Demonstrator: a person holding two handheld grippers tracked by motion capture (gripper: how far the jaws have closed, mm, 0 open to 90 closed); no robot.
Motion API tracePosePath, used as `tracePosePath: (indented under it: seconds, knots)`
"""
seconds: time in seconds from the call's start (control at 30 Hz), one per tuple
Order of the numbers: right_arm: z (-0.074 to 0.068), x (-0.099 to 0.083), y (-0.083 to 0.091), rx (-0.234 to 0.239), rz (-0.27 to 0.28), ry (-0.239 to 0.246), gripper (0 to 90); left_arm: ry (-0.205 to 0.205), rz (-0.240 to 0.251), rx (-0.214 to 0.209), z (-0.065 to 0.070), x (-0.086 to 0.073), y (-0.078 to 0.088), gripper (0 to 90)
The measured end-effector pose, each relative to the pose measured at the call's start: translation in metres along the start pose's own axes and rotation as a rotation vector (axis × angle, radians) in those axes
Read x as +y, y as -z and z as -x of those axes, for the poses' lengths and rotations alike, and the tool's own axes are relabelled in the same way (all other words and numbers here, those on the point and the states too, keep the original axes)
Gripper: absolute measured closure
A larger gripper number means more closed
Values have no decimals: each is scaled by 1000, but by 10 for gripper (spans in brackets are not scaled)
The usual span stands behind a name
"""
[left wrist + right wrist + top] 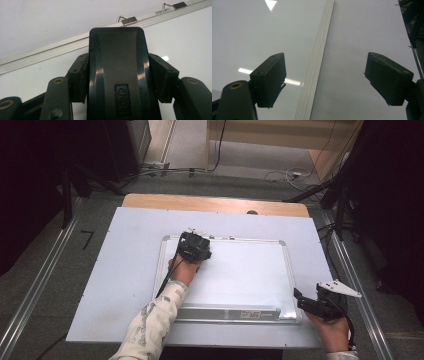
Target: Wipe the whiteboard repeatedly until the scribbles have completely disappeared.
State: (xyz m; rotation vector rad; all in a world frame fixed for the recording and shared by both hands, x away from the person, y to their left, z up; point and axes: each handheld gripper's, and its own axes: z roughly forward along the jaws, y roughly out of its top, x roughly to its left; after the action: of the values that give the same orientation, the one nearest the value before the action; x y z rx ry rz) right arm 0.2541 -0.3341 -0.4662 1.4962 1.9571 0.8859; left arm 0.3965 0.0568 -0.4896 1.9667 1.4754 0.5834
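Observation:
A white whiteboard (240, 275) with a silver frame lies flat on the table. My left gripper (194, 246) is over the board's upper left part, near the top frame rail. In the left gripper view, my left gripper (120, 65) is shut on a black board eraser (117, 50), with the pads pressing its two sides. At the board's lower right corner, my right gripper (304, 302) stands open. In the right gripper view, the right gripper (328, 72) straddles the board's frame rail (317, 72) with nothing between its jaws.
The board rests on a pale grey sheet (125, 270) that covers a wooden table (215, 202). A silver pen tray (227, 312) runs along the board's near edge. Two hanging clips (128, 20) sit on the top rail. Cables lie on the floor behind.

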Motion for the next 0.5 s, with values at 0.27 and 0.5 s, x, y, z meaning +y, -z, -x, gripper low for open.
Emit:
tracePosePath:
  seconds: [0.27,0.5]
  knots:
    - [0,0,0,-1,-2,2,159,13,-4,10,-11,-4,3,401]
    - [0,0,0,-1,-2,1,159,28,-4,24,-22,-7,6,401]
